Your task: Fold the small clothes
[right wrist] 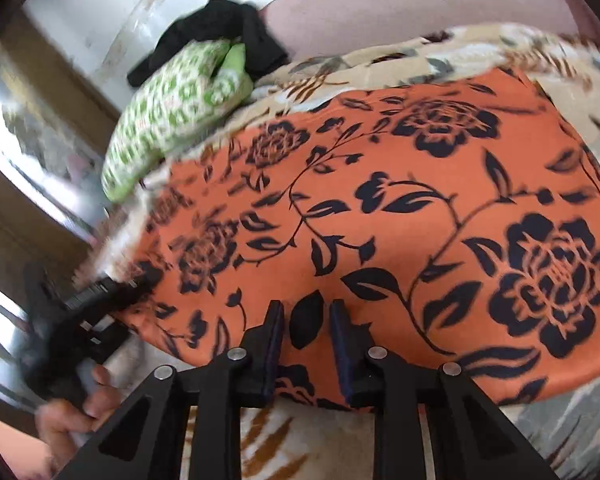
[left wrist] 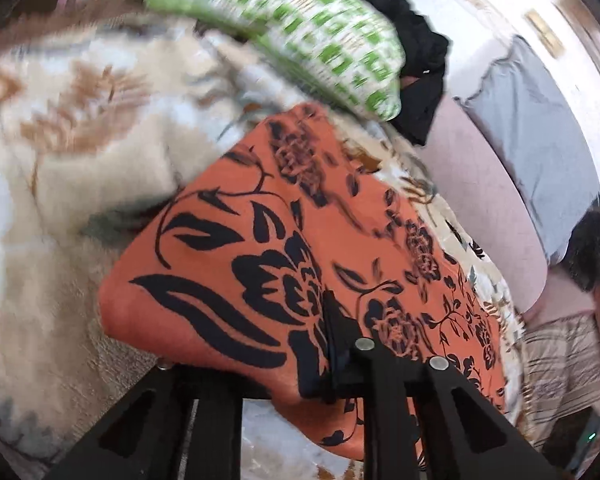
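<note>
An orange garment with black flowers lies spread on a floral blanket; it fills the right wrist view. My left gripper is shut on the garment's near edge, its left finger hidden under the cloth. It also shows from the side at the garment's left corner in the right wrist view. My right gripper has its fingers a small gap apart, with the garment's near edge lying between and under them; whether they pinch it is unclear.
A green-and-white patterned cloth and a black garment lie at the blanket's far side. A pink sofa back with a grey pillow runs alongside. The cream floral blanket covers the surface.
</note>
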The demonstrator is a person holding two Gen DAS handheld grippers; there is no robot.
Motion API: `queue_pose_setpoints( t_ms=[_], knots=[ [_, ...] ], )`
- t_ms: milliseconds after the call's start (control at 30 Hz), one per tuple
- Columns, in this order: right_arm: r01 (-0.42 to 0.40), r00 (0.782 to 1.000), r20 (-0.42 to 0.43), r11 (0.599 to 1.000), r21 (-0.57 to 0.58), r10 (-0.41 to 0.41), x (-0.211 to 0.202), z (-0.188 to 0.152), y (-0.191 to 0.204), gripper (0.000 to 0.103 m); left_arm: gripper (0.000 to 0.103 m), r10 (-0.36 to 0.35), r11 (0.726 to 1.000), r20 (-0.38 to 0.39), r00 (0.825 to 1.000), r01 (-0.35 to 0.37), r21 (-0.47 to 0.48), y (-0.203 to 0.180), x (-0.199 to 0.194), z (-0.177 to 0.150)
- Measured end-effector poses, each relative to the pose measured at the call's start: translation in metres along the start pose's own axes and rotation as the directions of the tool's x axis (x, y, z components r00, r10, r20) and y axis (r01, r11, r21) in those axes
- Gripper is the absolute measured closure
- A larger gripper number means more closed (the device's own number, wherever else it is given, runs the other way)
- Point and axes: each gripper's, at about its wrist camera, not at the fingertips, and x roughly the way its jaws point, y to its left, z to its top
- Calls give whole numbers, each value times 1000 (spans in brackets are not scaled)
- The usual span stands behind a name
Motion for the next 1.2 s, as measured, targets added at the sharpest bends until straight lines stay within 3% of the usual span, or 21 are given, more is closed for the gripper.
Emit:
queue_pose_setpoints(
  t_ms=[100,200,333,433,533,633,667,700,767,800,867,900,967,1033,1100,1167,1200],
  knots=[
    [13,999,33,998,59,-15,-17,5,-19,76,88,1,990,85,996,-14,142,-34,-18,-1],
    [39,995,87,986,165,-54,-39,11,-54,76,88,-50,964,144,988,10,264,-72,-33,-7],
    [55,984,154,969,242,-94,-65,17,-94,77,89,-109,912,163,980,34,408,-130,-37,-28],
    [46,976,194,959,279,-103,-83,21,-117,77,89,-147,843,138,979,51,536,-175,-32,-59],
    [18,968,234,949,313,-95,-99,27,-133,77,89,-188,770,57,981,111,628,-212,-18,-96],
    [-30,957,283,948,318,-65,-112,30,-142,77,86,-156,690,-87,984,172,703,-237,10,-133],
    [-45,957,284,948,315,-49,-112,32,-142,76,85,-122,678,-150,981,193,709,-240,21,-141],
    [-77,960,280,947,312,-14,-110,34,-144,76,81,-96,686,-196,976,208,698,-239,28,-143],
    [-170,960,269,931,322,82,-106,36,-152,74,75,-140,706,-255,957,277,651,-233,26,-132],
    [-231,953,267,911,342,142,-102,37,-157,68,65,-193,704,-284,939,334,627,-231,18,-123],
    [-266,953,243,886,379,183,-93,40,-161,16,41,-332,674,-332,883,468,571,-221,-5,-102],
    [-281,949,254,871,403,189,-91,39,-163,15,27,-396,647,-327,858,513,564,-215,-20,-92],
    [-332,934,270,851,407,235,-89,39,-161,15,23,-447,611,-293,845,528,591,-205,-42,-83],
    [-391,913,278,829,400,297,-87,42,-152,15,23,-443,601,-272,854,508,617,-189,-49,-72],
    [-387,916,266,839,383,301,-86,43,-142,15,23,-380,632,-254,890,450,631,-174,-45,-70],
    [-329,940,220,866,378,261,-77,43,-130,15,23,-291,673,-251,923,384,633,-156,-31,-68],
    [-255,964,173,885,390,202,-69,43,-126,15,23,-248,688,-250,936,352,635,-148,-25,-68]
  ],
)
